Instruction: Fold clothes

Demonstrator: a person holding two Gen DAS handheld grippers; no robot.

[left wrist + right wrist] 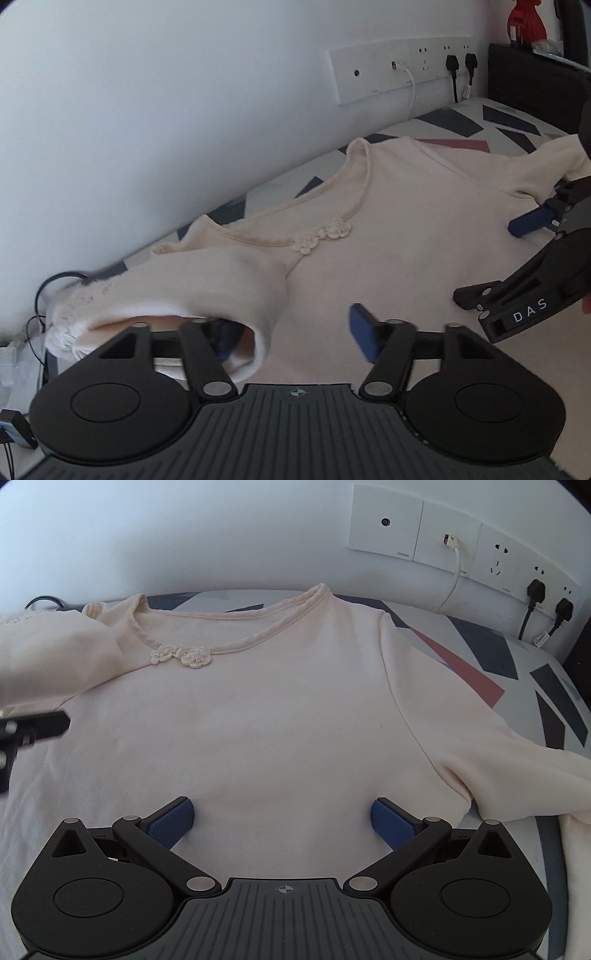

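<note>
Left wrist view shows our left tool (295,334) nearest the lens, its two blue pads spread well apart; the right-hand pad (364,332) is plain to see, while the other sits half hidden behind the folded sleeve (192,291), which drapes over that finger. We see nothing pinched between the pads. Under and beyond the tool lies the cream long-sleeved top (388,221), spread front-up on a bed whose cover (461,122) has a pattern of grey, dark blue and dusty red shapes. The sleeve on our left is doubled inward across the chest, its fuzzy cuff (70,321) toward the bed's edge. At the right edge of this view our right tool (491,258) reaches in over the top's body, black with a blue pad. From the right wrist view, our right tool (282,823) has its blue pads wide apart, resting just above or on the cloth of the lower chest; we cannot tell if they touch it, and they grip nothing. Farther off, two small fabric flowers (181,656) sit at the rounded neckline (236,627). The other sleeve (480,746) stretches out flat to the right. Beyond the bed stands a white wall with a row of sockets (461,550), one white cable and two black plugs (550,598) in them.
</note>
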